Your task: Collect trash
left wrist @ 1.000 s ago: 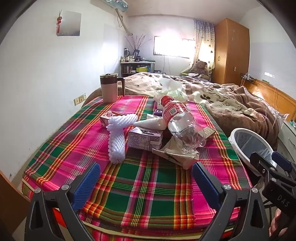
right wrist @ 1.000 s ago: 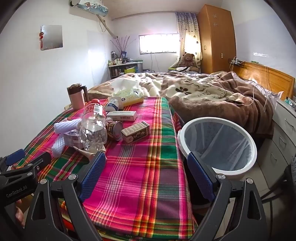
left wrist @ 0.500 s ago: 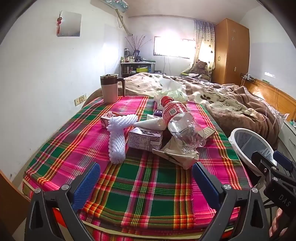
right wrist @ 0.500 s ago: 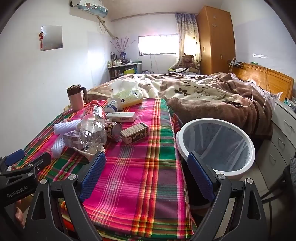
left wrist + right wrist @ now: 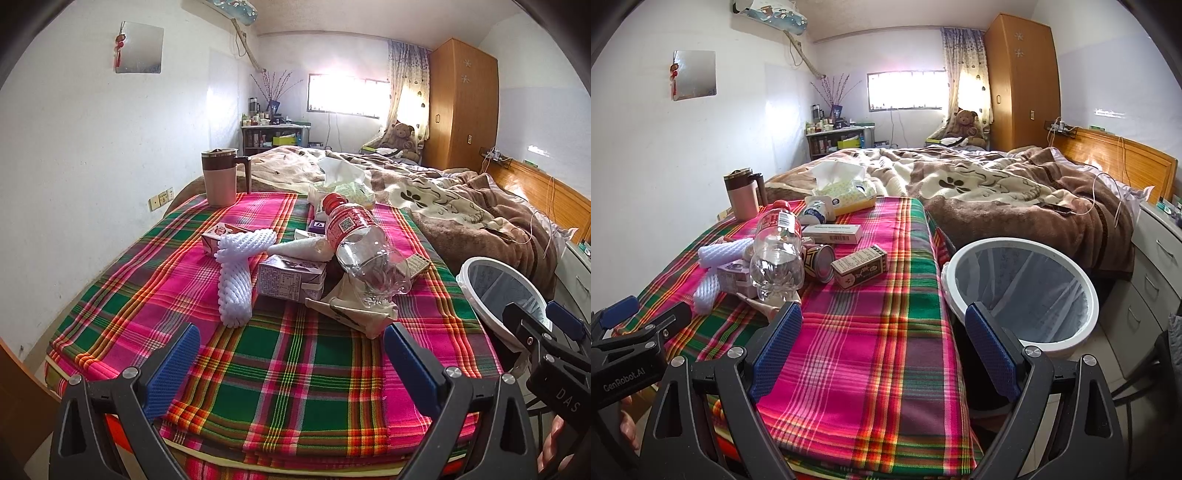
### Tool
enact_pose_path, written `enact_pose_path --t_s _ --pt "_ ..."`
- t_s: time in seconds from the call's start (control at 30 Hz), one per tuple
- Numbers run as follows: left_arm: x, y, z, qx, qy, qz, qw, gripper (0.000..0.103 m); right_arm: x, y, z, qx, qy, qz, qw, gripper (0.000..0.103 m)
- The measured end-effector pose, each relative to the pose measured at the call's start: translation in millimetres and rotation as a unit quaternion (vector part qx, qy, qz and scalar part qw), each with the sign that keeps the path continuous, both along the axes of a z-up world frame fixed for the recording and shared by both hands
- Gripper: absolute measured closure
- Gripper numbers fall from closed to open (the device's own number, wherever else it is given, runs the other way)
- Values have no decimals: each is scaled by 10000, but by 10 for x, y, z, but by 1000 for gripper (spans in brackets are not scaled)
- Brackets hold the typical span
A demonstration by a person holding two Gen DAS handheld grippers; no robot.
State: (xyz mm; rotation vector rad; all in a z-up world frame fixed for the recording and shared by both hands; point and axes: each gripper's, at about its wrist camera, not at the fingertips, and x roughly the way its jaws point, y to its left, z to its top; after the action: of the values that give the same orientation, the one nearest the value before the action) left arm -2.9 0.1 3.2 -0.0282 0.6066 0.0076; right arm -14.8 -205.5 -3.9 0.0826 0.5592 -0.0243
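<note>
Left wrist view: both grippers gaped wide over the plaid cloth (image 5: 295,369), holding and touching nothing.
Ahead and right of the right gripper (image 5: 882,350), the white bin (image 5: 1021,295) stood lined with a bag, nothing visible inside. Ahead of the left gripper (image 5: 291,365) lay the trash heap: a clear bottle (image 5: 362,247) tilted across a purple carton (image 5: 291,282), with white foam netting (image 5: 234,284) just left of them.

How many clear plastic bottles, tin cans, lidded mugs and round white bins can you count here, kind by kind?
clear plastic bottle with red cap: 1
tin can on its side: 1
pink lidded mug: 1
round white bin: 1
Total: 4
</note>
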Motion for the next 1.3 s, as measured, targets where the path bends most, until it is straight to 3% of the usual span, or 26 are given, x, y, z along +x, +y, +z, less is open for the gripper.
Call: enact_pose_path --t_s 1.3 --pt "8 34 6 -28 -2 4 10000 2 15 14 2 -57 2 -37 10000 11"
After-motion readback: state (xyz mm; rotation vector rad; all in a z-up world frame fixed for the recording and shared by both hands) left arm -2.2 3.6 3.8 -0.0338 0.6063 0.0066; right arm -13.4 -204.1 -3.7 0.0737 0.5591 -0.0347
